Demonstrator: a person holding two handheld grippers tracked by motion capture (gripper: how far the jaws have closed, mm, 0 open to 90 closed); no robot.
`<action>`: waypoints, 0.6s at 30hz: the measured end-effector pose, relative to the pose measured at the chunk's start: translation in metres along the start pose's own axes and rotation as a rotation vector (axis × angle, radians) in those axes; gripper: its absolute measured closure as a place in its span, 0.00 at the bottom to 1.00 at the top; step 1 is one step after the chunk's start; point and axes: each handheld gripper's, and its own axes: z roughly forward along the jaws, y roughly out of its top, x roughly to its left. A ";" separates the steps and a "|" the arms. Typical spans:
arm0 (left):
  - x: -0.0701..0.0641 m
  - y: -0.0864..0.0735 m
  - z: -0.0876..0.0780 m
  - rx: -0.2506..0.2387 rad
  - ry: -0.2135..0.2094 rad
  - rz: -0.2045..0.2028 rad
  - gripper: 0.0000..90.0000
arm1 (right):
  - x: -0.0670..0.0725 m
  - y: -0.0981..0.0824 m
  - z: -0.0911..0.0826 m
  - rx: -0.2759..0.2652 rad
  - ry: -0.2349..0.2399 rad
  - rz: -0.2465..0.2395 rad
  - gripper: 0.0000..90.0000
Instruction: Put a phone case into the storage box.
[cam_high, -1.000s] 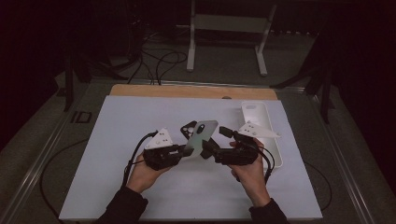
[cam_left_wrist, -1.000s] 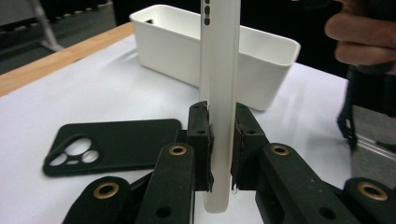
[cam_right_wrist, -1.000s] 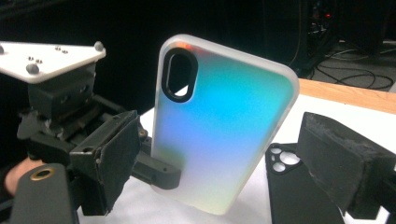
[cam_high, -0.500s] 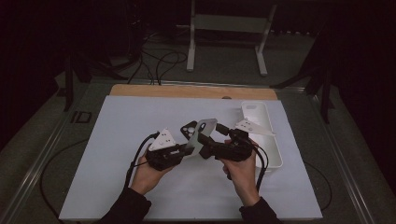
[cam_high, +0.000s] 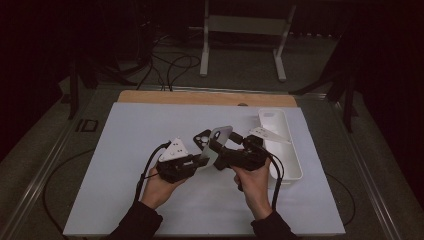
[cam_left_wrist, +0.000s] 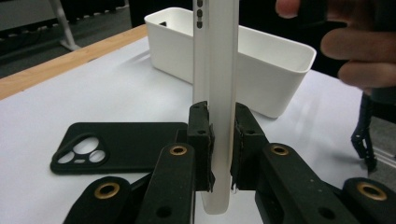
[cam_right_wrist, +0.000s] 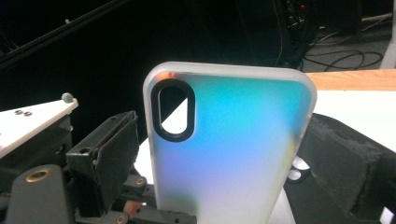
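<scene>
- While the person's hands came in from the bottom of the high view, the left gripper sat left of centre over the white table, its jaws clamped on the lower edge of a frosted translucent phone case.
- Seen in the left gripper view, that phone case stood upright and edge-on, pinched between the two black pads, with its bottom corner poking out below them.
- Just behind the left gripper, a black phone case lay flat on the table, camera cutout up.
- To the right, the right gripper faced the frosted case; in its own view the case stood between widely parted jaws, neither pad touching it.
- Farther right, a white bin rested by the table's edge.
</scene>
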 end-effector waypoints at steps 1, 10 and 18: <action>0.000 0.000 0.000 -0.002 -0.003 0.000 0.90 | 0.000 0.000 0.001 -0.005 0.000 0.009 0.13; -0.003 0.000 0.004 0.008 -0.024 0.005 0.90 | -0.003 0.001 0.002 0.001 -0.019 0.028 0.18; -0.003 -0.001 0.006 0.027 -0.019 0.016 0.89 | -0.003 0.001 0.002 0.030 -0.035 0.026 0.19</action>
